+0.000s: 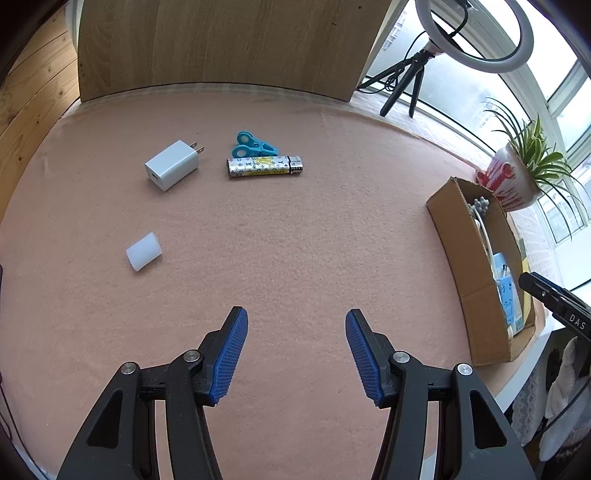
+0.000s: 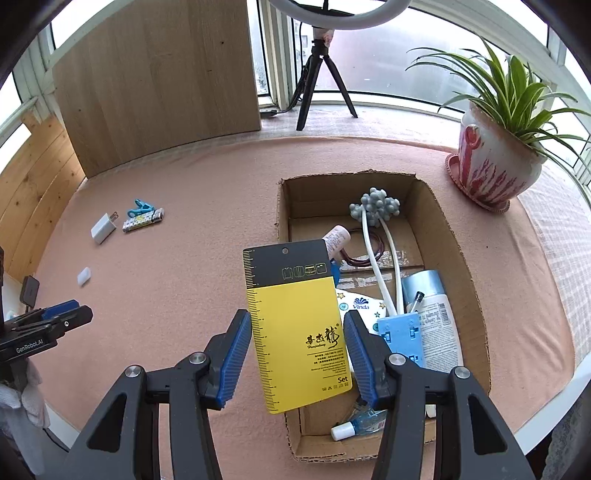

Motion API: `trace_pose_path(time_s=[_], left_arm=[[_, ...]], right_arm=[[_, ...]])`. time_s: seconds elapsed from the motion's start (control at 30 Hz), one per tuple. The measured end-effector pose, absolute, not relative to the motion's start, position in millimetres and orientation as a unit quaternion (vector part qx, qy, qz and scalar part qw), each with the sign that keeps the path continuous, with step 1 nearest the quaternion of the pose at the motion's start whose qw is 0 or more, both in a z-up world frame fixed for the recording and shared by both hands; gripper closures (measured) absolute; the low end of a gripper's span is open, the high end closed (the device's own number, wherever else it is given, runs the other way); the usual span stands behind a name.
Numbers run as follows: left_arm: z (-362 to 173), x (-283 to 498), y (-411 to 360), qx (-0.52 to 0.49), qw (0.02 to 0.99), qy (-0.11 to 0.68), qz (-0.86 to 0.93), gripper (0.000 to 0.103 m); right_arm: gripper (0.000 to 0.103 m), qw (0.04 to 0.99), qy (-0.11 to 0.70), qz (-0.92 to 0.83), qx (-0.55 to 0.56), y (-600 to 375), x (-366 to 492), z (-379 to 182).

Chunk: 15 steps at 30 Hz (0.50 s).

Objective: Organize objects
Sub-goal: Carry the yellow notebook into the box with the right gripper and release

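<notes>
Over the cardboard box (image 2: 458, 251), right gripper (image 2: 297, 332): jaws clamped on yellow-and-black card (image 2: 295, 332) by its two long edges, card flat-on to the right wrist camera, dark end away, overlapping the box's left wall. Inside box: grey knobbly cluster on white cable (image 2: 375, 206), blue plastic block (image 2: 400, 332), white tube (image 2: 439, 325), tissue pack (image 2: 360, 304), small clear bottle (image 2: 356, 426) at near end. Box on pink table (image 2: 184, 277), potted plant (image 2: 495, 158) just beyond its far right corner.

Left gripper (image 1: 296, 349): jaws released, nothing between the pads, only bare table showing in the gap. Pointing toward the leftovers on the cloth: white charger (image 1: 171, 164), teal clip (image 1: 256, 144) touching or just behind patterned lighter (image 1: 265, 167), small white cap (image 1: 144, 251) nearer, well apart from the rest. Wooden board (image 1: 221, 48) upright at far table edge, ring light on tripod (image 1: 474, 33) at window to its right.
</notes>
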<state>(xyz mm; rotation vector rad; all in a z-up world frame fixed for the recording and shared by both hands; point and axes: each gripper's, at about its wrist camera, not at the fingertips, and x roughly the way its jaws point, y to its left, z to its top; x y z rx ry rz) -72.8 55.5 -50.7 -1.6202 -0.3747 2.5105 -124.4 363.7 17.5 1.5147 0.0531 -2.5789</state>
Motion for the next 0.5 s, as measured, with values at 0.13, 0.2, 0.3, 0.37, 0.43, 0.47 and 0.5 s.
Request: trace_pose_path(time_s=[0.13, 0.2, 0.3, 0.37, 0.43, 0.47, 0.5], left_arm=[[-50, -78, 56, -0.537, 0.068, -0.122, 0.832, 0.044], [-49, -80, 57, -0.537, 0.068, -0.119, 0.832, 0.044], [-48, -86, 56, -0.535, 0.068, -0.115, 0.834, 0.044], [-46, -91, 56, -0.534, 0.068, -0.111, 0.835, 0.044], [-44, -96, 55, -0.533, 0.069, -0.108, 0.836, 0.044], [-43, -99, 55, -0.532, 0.069, -0.105, 0.837, 0.044], [-42, -101, 54, -0.531, 0.069, -0.102, 0.838, 0.044]], right_arm=[[0.056, 0.053, 0.009, -0.86, 0.507, 381, -127, 16], [0.056, 0.045, 0.005, -0.86, 0.508, 386, -128, 15], [0.055, 0.036, -0.001, -0.859, 0.511, 392, -128, 13], [0.055, 0.033, -0.005, -0.859, 0.512, 394, -127, 12], [0.054, 0.029, -0.005, -0.861, 0.509, 395, -127, 13], [0.051, 0.028, -0.004, -0.86, 0.51, 395, -127, 13], [0.049, 0.026, -0.005, -0.86, 0.51, 395, -127, 13]])
